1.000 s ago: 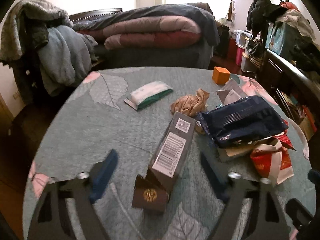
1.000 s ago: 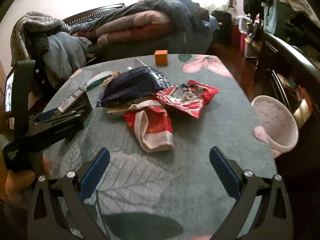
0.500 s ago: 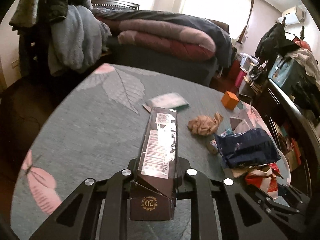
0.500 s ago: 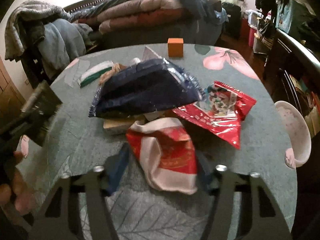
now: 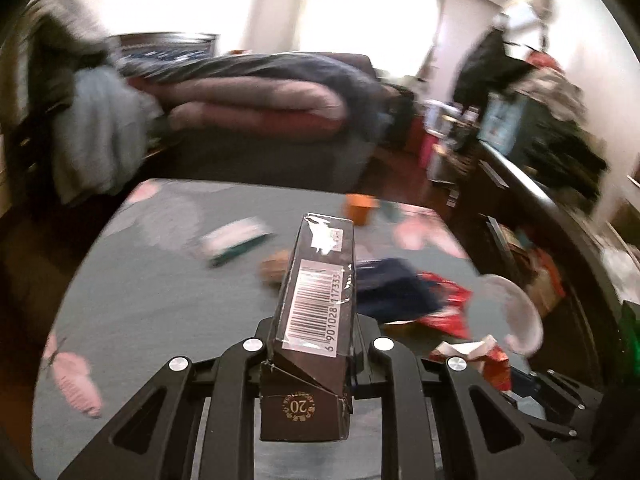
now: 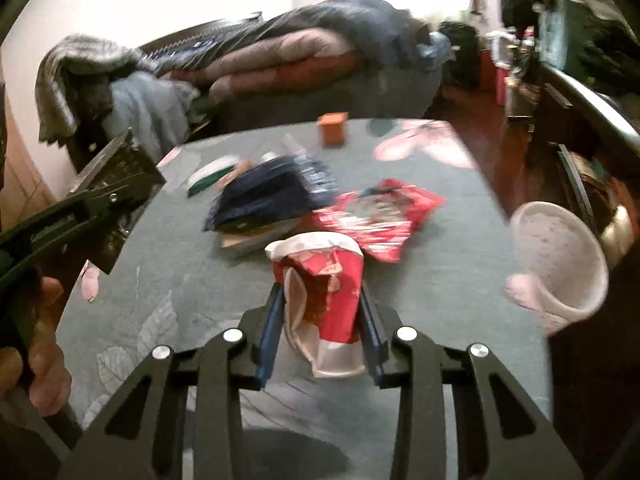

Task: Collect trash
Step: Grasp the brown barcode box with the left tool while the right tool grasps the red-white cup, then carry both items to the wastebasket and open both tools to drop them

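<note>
The left gripper [image 5: 310,344] is clamped on a long dark-brown cardboard carton [image 5: 316,308], glossy, barcode label on top, raised above the near edge of the teal leaf-printed tablecloth [image 5: 160,300]. The right gripper [image 6: 320,332] pinches a crushed red-and-white paper cup [image 6: 324,296] at the near middle of the table. Beyond the cup lie a crinkly red foil wrapper [image 6: 384,216] and a dark navy plastic bag [image 6: 272,188]; a pale pink round basin [image 6: 560,256] sits off the table's right edge
</note>
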`<state>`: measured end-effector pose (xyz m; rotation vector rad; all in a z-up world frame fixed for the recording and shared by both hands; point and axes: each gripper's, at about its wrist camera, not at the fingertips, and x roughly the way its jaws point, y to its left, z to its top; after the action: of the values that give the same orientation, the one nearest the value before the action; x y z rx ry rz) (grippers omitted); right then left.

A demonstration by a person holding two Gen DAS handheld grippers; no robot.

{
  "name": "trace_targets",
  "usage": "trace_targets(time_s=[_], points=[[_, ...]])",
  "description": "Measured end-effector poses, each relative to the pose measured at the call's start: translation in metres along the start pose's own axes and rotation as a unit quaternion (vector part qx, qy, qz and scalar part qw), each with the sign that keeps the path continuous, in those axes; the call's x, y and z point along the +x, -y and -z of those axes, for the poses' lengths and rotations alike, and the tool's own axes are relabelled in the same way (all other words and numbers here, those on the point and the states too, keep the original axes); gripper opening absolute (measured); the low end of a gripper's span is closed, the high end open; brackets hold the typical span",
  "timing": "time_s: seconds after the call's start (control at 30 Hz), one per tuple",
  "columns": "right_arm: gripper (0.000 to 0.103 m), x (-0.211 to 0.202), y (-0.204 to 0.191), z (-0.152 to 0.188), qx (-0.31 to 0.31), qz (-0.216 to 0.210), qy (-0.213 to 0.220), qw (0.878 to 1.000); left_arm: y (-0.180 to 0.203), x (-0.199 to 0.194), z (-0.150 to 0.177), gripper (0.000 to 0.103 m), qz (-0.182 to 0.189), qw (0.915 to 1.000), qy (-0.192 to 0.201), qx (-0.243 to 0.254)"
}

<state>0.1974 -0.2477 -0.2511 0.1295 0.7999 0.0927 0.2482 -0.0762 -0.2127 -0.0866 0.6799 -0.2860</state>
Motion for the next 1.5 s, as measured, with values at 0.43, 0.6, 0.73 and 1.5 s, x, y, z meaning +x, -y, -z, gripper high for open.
trace_targets(time_s=[0.43,0.6,0.73,1.5], points=[[0.036,-0.060,0.196,0.013,0.153,0.162,0.046,0.974,0.216,0.079,-0.021,0.020,0.166,0.9738,-0.055,0.145],[0.036,-0.044,0.248,0.010,0.179,0.184,0.046,0.965,0.280,0.132,-0.024,0.020,0.196,0.9605,-0.096,0.172],[0.036,-0.012,0.292,0.008,0.199,0.185,0.033,0.962,0.320,0.180,-0.022,0.021,0.220,0.9483,-0.144,0.177],[0.070,0.003,0.292,0.011,0.200,0.221,0.028,0.954,0.286,0.146,-0.036,0.093,0.175,0.9746,-0.068,0.121]])
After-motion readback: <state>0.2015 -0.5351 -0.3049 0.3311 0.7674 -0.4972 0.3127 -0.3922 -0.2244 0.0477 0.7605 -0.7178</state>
